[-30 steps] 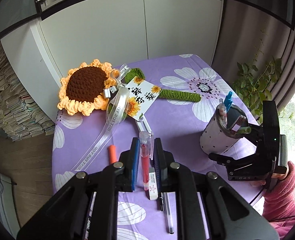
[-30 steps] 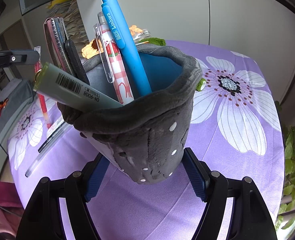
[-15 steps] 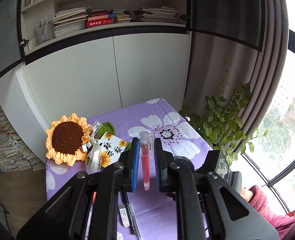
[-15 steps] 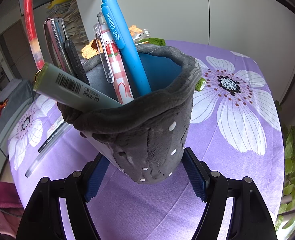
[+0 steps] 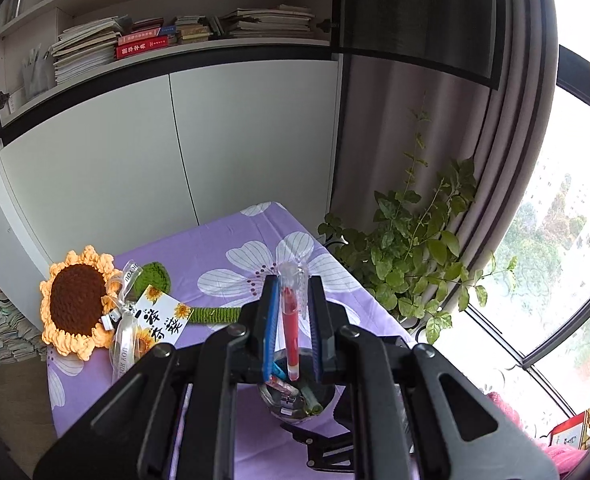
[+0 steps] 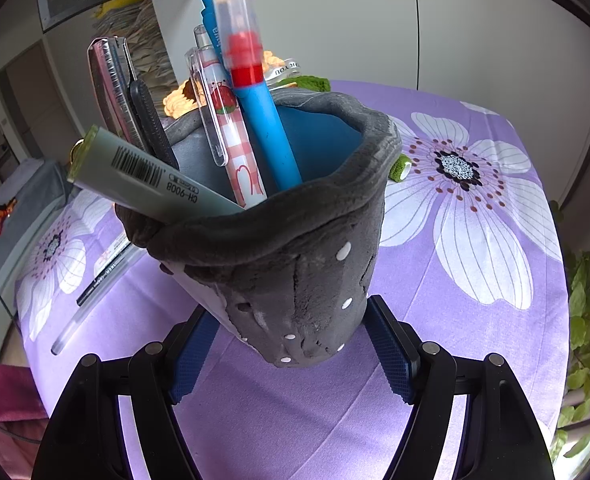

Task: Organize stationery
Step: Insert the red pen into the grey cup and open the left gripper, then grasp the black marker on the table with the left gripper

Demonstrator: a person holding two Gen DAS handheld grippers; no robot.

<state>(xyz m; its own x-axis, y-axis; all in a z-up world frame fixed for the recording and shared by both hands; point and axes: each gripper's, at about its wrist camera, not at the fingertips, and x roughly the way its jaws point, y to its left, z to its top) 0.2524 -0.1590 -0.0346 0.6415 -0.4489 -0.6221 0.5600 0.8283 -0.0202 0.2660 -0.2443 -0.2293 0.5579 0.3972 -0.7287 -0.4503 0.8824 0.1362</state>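
- The right gripper (image 6: 291, 348) has its two blue-padded fingers (image 6: 193, 354) pressed on both sides of the soft grey plush pen pot with white dots and a blue lining (image 6: 307, 276), which stands on the purple tablecloth with white flowers (image 6: 475, 320).
- Inside this pot lean a pale green marker with a barcode (image 6: 147, 172), a checked pen with a strawberry print (image 6: 231, 128), a bright blue pen (image 6: 263, 120) and a dark flat tool with a black handle (image 6: 115, 88).
- Left of the pot, on the cloth, lie a black pen (image 6: 103, 278) and a clear pen (image 6: 91, 308).
- The left gripper (image 5: 293, 332) is above the pot, its jaws narrow and holding a red pen with a clear cap (image 5: 291, 320); the pen's low end hangs just over the pot mouth, beside the blue pen.
- Behind the pot lie a crocheted sunflower with a yellow rim and brown centre (image 5: 75, 304), its green stem (image 5: 215, 314), a white ribbon (image 5: 125, 340) and a small card with sunflower pictures (image 5: 161, 320).
- Right of the pot, beyond the table edge, a green leafy plant (image 5: 411, 256) stands by the window.
- Far behind are white cupboard doors (image 5: 175, 152) and shelves with stacked books (image 5: 143, 42).
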